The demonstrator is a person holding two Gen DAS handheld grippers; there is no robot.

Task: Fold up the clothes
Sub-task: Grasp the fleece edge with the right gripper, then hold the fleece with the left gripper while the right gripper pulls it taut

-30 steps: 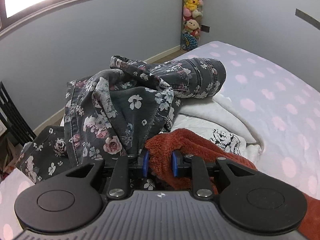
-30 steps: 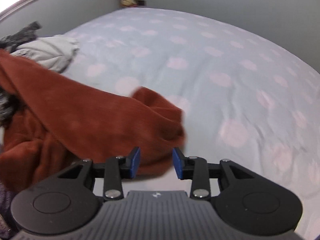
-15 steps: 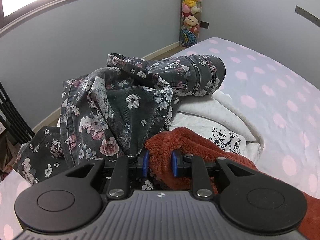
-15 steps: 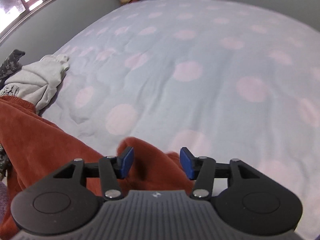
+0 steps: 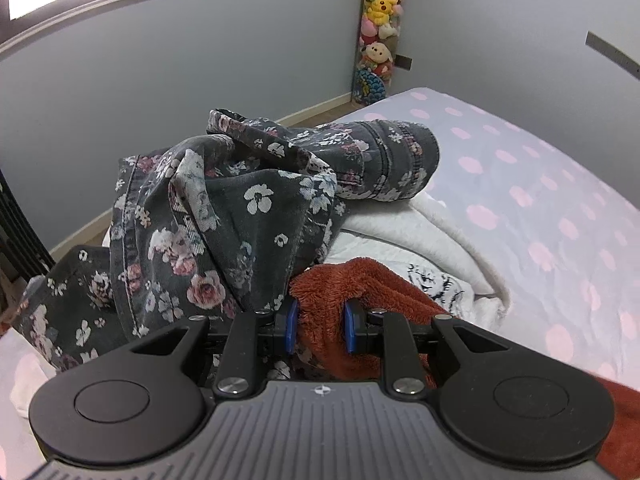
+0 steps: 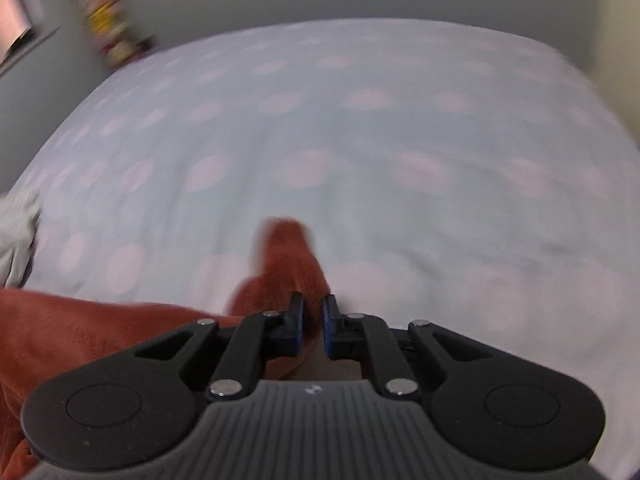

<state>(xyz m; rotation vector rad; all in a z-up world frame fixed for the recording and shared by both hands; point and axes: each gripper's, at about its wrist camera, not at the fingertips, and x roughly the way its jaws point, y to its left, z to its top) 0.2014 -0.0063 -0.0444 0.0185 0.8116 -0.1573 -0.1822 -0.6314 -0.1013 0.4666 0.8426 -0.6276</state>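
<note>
Red fleece (image 5: 320,312): pinched between left jaws; right jaws, spread a moment ago, now pinched on its corner (image 6: 288,256), ready for spreading.

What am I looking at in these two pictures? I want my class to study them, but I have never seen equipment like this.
A person holds two hand-operated grippers, each with a fisheye camera looking along its two blue-tipped fingers. One picture comes from the left gripper, the other from the right gripper. Both are closed on the same rust-red fleecy garment, at two different places. It lies on a bed with a pale sheet dotted pink. Beside it are piled a dark floral garment and white clothing. Plush toys hang in the corner. The right picture is blurred.
</note>
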